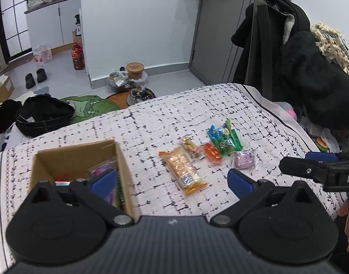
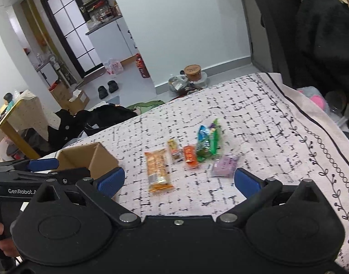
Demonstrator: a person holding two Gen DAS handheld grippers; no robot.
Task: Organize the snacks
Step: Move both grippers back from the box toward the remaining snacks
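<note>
Several snack packs lie on a patterned white cloth (image 1: 151, 123): a long orange pack (image 1: 184, 171), a small yellow bar (image 1: 190, 148), a red-orange pack (image 1: 212, 154), green and blue wrappers (image 1: 223, 137) and a purple pack (image 1: 245, 159). An open cardboard box (image 1: 78, 157) at the left holds a few snacks. My left gripper (image 1: 172, 180) is open and empty, above the box's right edge and the orange pack. My right gripper (image 2: 179, 178) is open and empty, just short of the orange pack (image 2: 158, 169) and the purple pack (image 2: 224, 166). The box (image 2: 92, 157) shows at the left there.
Black coats (image 1: 288, 52) hang at the right beyond the cloth's edge. Dark bags and clothes (image 1: 44, 114) lie on the floor at the left. A tub and bags (image 1: 133, 75) stand by the far wall. A small table (image 2: 16, 118) stands at the far left.
</note>
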